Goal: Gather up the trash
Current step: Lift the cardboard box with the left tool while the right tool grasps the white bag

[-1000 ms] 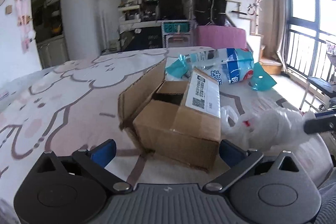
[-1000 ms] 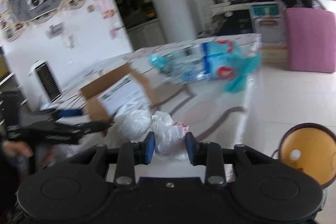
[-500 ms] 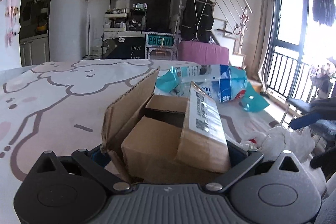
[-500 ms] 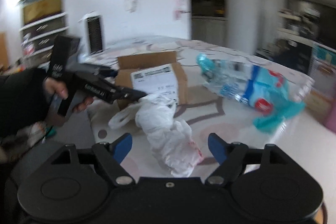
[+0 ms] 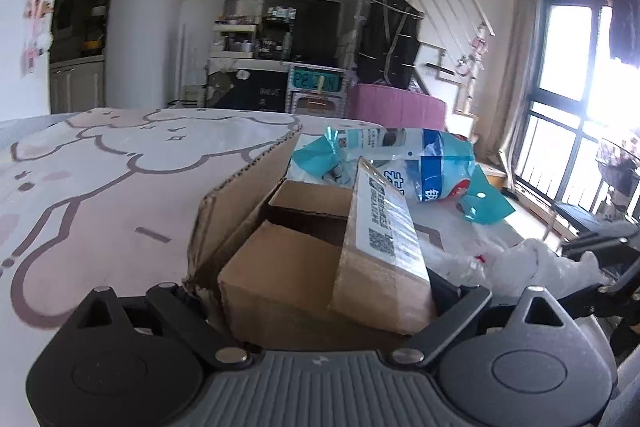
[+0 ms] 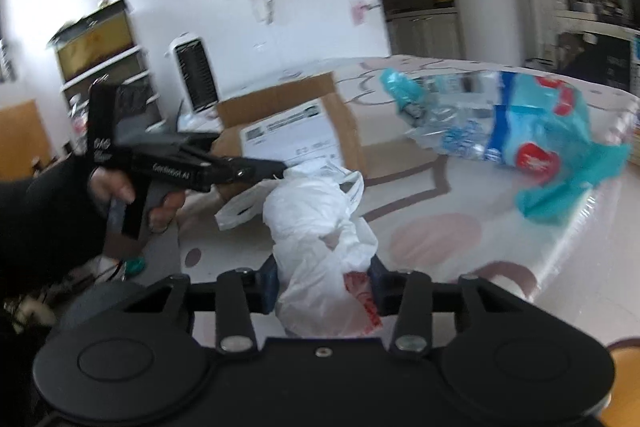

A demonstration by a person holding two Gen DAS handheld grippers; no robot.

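Left gripper (image 5: 324,301) now clamped on cardboard box (image 5: 316,259) at table (image 5: 100,187) edge; right gripper (image 6: 322,281) narrowed onto white plastic bag (image 6: 320,227) beside box. Both grasps made, ready for lift.

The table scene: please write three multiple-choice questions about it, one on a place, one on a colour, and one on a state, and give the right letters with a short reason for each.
1. Where does the white plastic bag lie compared with the cardboard box, in the right wrist view?
A. Inside the box
B. On the table in front of the box
C. On the floor

2. What colour is the crumpled wrapper at the far side of the table?
A. Teal and blue
B. Yellow
C. Black

3. What is the state of the cardboard box?
A. Taped shut
B. Crushed flat
C. Open, with its flaps up

Answers:
1 B, the bag rests on the tablecloth, nearer than the box, between the fingers of the right gripper.
2 A, it shows teal ends and blue bands.
3 C, the left wrist view shows raised flaps and a dark opening.
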